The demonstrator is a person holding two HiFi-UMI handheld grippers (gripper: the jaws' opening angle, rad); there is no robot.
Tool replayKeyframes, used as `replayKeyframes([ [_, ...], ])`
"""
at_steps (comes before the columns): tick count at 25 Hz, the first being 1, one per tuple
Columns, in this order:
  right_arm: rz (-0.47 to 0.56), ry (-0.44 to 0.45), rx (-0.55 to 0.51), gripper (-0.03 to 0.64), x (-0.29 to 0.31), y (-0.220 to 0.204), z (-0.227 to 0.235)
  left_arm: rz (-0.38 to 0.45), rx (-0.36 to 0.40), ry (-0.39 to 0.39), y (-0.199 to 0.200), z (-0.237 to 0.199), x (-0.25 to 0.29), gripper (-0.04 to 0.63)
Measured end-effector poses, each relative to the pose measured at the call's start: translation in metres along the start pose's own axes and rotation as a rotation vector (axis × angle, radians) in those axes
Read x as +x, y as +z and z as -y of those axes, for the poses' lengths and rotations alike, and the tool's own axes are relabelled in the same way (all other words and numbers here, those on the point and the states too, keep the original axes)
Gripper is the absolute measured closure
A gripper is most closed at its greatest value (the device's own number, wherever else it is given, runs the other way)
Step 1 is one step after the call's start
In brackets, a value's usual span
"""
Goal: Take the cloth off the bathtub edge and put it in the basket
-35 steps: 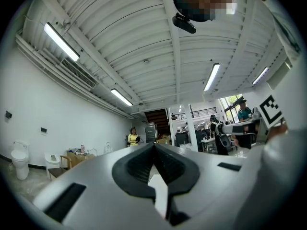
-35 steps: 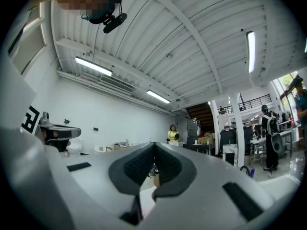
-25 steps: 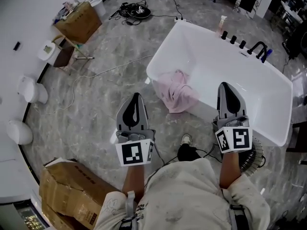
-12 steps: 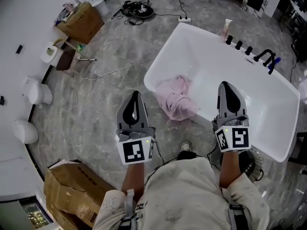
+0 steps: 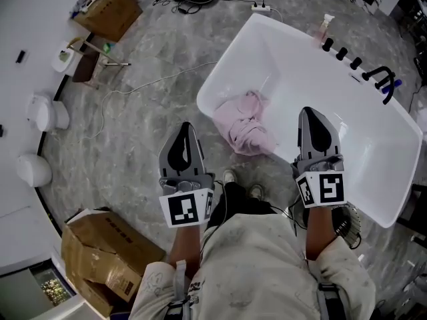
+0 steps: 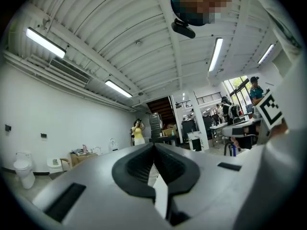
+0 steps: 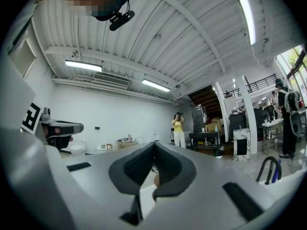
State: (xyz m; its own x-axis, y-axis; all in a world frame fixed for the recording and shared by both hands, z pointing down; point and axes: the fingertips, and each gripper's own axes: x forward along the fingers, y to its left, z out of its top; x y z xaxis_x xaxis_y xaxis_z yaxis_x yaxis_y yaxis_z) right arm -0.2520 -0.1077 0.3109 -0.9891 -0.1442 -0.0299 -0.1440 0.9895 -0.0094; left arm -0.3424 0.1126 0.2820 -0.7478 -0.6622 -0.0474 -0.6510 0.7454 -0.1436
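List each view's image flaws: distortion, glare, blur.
Head view: wide-angle bending curves the rim of the bathtub; the pink cloth is sharp, and the lighting is even. Left gripper view: black fisheye border, strip lights blown out. Right gripper view: same border, a glaring strip light, ceiling lines bowed.

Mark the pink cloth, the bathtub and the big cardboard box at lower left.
pink cloth (image 5: 245, 124), head view, its bunched middle.
bathtub (image 5: 320, 85), head view, bare white inner wall.
cardboard box (image 5: 103, 245), head view, its top face.
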Motion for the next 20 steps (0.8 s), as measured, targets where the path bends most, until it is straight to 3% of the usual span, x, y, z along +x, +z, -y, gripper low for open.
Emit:
replayKeyframes([
  [12, -0.137, 0.043, -0.012, 0.627, 0.063, -0.073, -0.049, -0.02, -0.073, -0.05, -0.079, -0.035, 0.039, 0.592],
  [20, -0.276, 0.065, 0.002, 0.627, 0.104, -0.155, -0.082, -0.114, -0.104, -0.072, -0.149, -0.058, 0.061, 0.592],
])
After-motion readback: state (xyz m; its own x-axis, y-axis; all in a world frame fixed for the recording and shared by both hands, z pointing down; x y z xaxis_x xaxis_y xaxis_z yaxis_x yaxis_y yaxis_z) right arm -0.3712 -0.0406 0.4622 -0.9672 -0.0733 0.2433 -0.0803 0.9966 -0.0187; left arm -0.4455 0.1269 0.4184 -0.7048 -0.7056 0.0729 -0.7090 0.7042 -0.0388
